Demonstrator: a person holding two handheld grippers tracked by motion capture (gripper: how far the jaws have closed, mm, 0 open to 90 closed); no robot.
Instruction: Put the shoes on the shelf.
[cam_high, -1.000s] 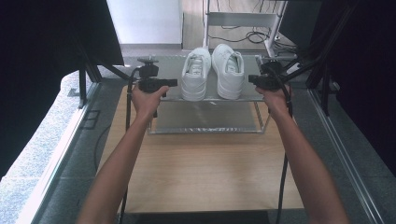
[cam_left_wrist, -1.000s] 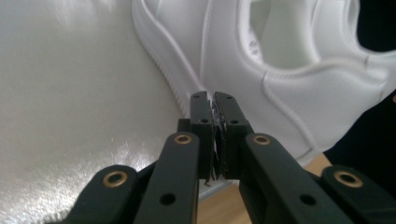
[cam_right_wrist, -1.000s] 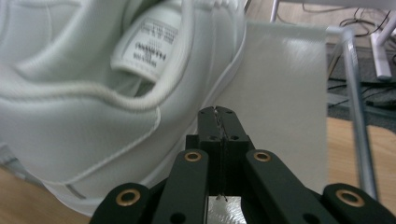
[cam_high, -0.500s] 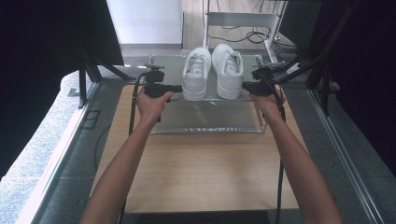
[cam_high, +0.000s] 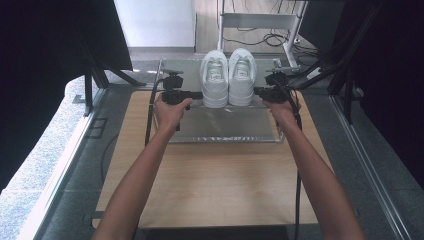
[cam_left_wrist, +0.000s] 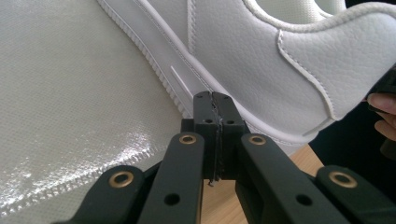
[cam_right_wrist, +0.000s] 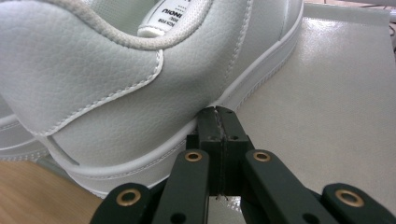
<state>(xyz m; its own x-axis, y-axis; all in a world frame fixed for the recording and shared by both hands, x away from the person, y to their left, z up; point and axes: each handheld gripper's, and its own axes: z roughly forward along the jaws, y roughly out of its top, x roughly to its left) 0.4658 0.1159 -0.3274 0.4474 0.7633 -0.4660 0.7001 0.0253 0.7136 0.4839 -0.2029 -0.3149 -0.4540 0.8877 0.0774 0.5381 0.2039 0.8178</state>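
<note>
Evidently the work in hand is squeezing the pair of white sneakers together from both sides on the grey mat (cam_high: 225, 125), which lies on the wooden counter (cam_high: 215, 185). At the left, the left tool (cam_high: 197, 94) has its jaws fully closed on nothing, their joined tips set against the sole edge of the left sneaker (cam_high: 215, 80) near the heel. To do this well I would keep both pushes low on the rubber sole, level and equal, so neither shoe tips or skids across the mat. The right sneaker (cam_high: 242, 77) stands beside its mate, the two apparently touching along their inner sides. At the right, the right tool (cam_high: 258, 91) is likewise closed on nothing, tips at that shoe's sole edge. Whether the tips truly press or merely sit just beside the rubber is hard to tell; the toes are cut off in both tool views, and the mat's far edge is hidden behind the shoes
</note>
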